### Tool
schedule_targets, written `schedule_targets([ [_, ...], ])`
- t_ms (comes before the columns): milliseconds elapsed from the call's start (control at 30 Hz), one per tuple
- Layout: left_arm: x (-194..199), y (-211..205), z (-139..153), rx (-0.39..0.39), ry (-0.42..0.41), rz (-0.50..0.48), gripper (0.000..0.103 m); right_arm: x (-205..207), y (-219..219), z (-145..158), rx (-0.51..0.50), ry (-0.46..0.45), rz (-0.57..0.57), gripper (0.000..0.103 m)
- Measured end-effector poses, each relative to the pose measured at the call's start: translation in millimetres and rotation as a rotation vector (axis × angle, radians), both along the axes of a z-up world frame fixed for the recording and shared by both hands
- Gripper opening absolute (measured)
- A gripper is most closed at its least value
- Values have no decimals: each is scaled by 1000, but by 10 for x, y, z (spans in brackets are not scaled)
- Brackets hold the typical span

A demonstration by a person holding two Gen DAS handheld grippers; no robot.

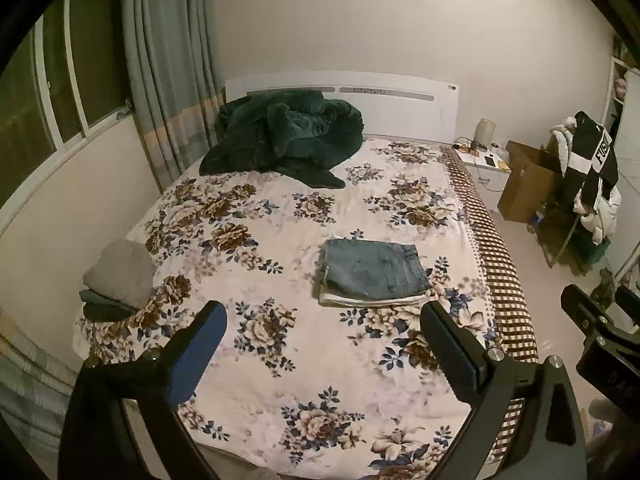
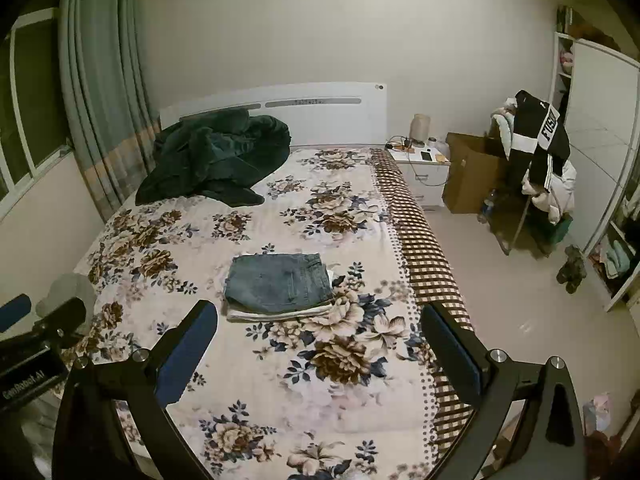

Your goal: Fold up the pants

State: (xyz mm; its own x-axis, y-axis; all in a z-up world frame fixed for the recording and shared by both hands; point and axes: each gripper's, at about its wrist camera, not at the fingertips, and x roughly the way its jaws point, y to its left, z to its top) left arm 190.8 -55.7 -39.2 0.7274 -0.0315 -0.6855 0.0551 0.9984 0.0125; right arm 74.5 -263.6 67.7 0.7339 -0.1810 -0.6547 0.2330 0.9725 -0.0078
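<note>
A pair of blue jeans (image 1: 374, 270) lies folded into a neat rectangle on top of a folded white garment (image 1: 360, 301) on the floral bedspread (image 1: 280, 248); it also shows in the right wrist view (image 2: 280, 282). My left gripper (image 1: 324, 314) is open and empty, held above the bed's near end, short of the jeans. My right gripper (image 2: 318, 318) is open and empty too, held to the right of the left one, over the bed's right side. The right gripper's body shows at the left wrist view's right edge (image 1: 600, 328).
A dark green blanket (image 1: 284, 136) is heaped by the headboard. A grey folded garment on darker ones (image 1: 118, 274) sits at the bed's left edge. A nightstand (image 2: 424, 168), cardboard box (image 2: 472, 172) and clothes-draped chair (image 2: 540, 168) stand right of the bed.
</note>
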Motion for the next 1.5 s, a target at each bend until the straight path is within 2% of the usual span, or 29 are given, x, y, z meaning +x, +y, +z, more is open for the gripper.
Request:
schedule_targets([
  [767,-158,31,73,11,-12,-16,99,-189,262,153,11,9,19,103],
  [1500,-217,93,149,14,-14,-13,99,-358,198,151,30,16,25,103],
])
